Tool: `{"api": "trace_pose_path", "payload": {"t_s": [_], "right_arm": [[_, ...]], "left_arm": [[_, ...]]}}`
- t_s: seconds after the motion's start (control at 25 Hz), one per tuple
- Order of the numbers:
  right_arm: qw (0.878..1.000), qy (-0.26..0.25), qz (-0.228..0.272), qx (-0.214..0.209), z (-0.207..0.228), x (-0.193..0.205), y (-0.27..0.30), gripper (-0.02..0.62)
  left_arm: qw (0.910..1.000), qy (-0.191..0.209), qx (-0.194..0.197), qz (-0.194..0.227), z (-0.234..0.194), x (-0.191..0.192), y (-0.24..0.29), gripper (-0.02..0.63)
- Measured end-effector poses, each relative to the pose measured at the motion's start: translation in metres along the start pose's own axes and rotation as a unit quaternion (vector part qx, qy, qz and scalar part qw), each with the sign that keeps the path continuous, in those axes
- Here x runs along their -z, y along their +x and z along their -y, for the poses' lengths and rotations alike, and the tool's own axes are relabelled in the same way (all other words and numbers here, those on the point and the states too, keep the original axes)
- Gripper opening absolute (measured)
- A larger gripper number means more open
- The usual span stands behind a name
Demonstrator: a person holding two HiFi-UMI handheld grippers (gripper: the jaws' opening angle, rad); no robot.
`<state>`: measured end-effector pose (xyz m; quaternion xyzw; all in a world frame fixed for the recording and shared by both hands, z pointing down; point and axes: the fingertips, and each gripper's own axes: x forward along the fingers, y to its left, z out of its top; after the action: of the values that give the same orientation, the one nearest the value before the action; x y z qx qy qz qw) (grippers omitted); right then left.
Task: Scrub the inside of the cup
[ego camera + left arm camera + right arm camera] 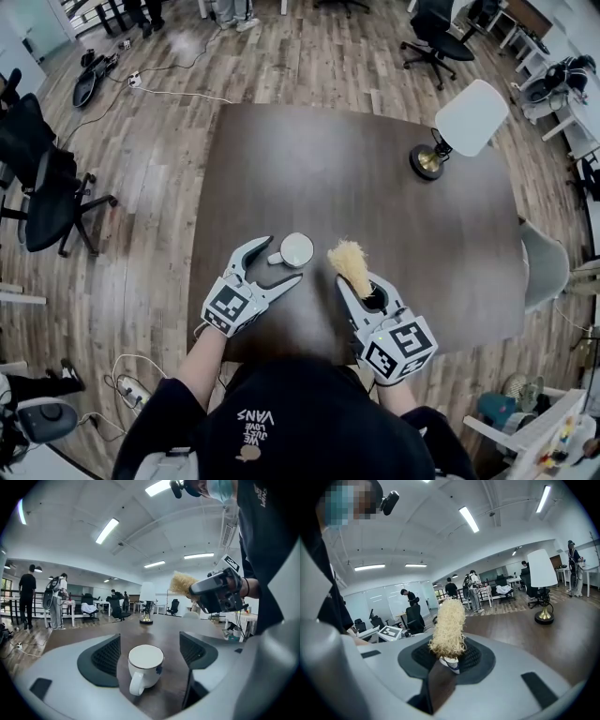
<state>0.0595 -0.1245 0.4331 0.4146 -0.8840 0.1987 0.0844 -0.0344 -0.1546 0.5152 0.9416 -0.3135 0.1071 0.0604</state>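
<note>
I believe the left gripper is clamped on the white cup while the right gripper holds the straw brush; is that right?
No: the left gripper is open, the white cup standing untouched between its jaws, as the left gripper view shows. The right gripper holds the straw brush.

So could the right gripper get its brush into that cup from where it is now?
Probably yes. The right gripper holds the brush close beside the cup, nothing between them. The left gripper, jaws open, flanks the cup but leaves its top uncovered, so the way in looks free.
</note>
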Motion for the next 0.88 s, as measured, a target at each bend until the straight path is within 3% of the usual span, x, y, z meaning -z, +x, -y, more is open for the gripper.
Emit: {"api": "trace_pose_path", "payload": {"t_s": [0.16,0.44,0.68,0.88], "right_arm": [[1.000,0.000,-0.003,-0.001,0.002,0.000,0.000,0.094],[1.000,-0.003,-0.013,0.001,0.008,0.009,-0.002,0.094],[1.000,-0.005,-0.021,0.003,0.007,0.010,-0.001,0.094],[1.000,-0.003,-0.026,0.002,0.009,0.014,0.000,0.094]], "left_arm": [[0.9996,0.016,0.010,-0.019,0.000,0.015,0.013,0.403],[0.9978,0.008,0.020,-0.063,-0.006,0.056,0.034,0.420],[0.9969,-0.003,0.022,-0.075,-0.011,0.070,0.046,0.420],[0.9958,0.010,0.028,-0.087,-0.008,0.081,0.058,0.420]]}}
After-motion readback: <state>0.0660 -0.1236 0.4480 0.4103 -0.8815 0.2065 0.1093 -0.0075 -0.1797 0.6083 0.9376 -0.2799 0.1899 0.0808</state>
